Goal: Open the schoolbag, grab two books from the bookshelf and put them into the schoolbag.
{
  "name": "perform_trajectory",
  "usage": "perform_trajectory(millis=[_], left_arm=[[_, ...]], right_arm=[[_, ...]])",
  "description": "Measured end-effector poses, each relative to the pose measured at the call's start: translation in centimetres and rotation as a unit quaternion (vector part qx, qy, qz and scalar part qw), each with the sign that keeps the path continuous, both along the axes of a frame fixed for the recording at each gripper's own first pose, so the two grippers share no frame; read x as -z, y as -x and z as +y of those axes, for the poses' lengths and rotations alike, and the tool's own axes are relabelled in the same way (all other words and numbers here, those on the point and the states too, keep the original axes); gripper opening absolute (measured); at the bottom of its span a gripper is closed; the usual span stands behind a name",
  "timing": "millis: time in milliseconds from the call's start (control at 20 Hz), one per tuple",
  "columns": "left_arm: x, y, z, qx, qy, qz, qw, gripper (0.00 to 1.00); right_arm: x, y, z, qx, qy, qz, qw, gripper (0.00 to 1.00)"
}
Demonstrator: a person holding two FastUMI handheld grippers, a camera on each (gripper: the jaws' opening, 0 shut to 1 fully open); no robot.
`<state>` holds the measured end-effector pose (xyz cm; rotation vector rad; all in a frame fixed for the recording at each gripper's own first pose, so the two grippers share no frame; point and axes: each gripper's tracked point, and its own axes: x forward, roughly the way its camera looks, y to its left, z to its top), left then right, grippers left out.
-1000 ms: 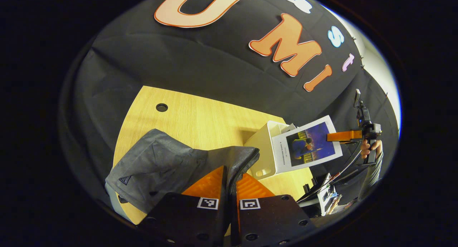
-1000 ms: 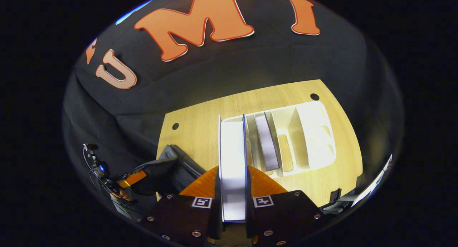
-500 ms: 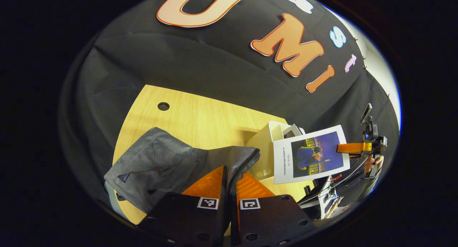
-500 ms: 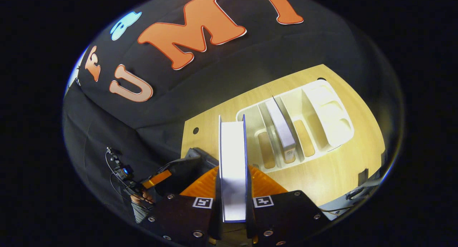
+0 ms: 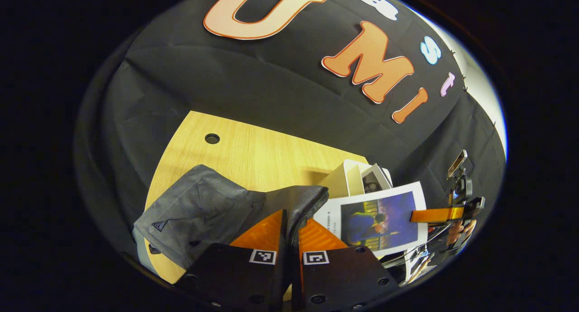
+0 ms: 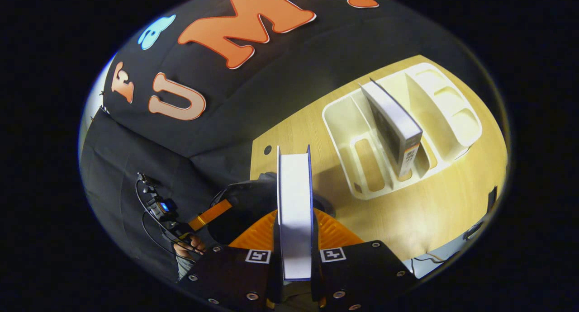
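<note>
Wooden table (image 6: 420,212) under me; my right gripper (image 6: 295,239) is clamped on a book (image 6: 295,212), edge-on, long axis running straight up frame centre, over the dark schoolbag (image 6: 239,208). White bookshelf (image 6: 362,167) upper right holds a second book (image 6: 393,122) upright. My left gripper (image 5: 289,233) pinches the schoolbag's zipper edge (image 5: 307,208), bottom centre.

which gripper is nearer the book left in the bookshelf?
Right. The right gripper, shut on the other book, is nearer the shelved book; the left gripper is clamped on the schoolbag, farther off.
</note>
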<state>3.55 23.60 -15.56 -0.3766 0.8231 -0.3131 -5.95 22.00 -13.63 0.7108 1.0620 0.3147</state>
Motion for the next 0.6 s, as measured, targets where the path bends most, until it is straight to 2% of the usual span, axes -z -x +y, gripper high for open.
perform_trajectory(millis=[350,600], left_arm=[[-0.2,0.0,-0.4,-0.009,0.003,-0.012,1.0,0.08],[-0.3,0.9,-0.6,-0.007,0.009,-0.013,1.0,0.07]], right_arm=[[3.7,0.1,5.9,0.012,-0.082,0.032,0.996,0.25],[7.0,-0.4,10.3,0.017,-0.109,0.044,0.993,0.25]])
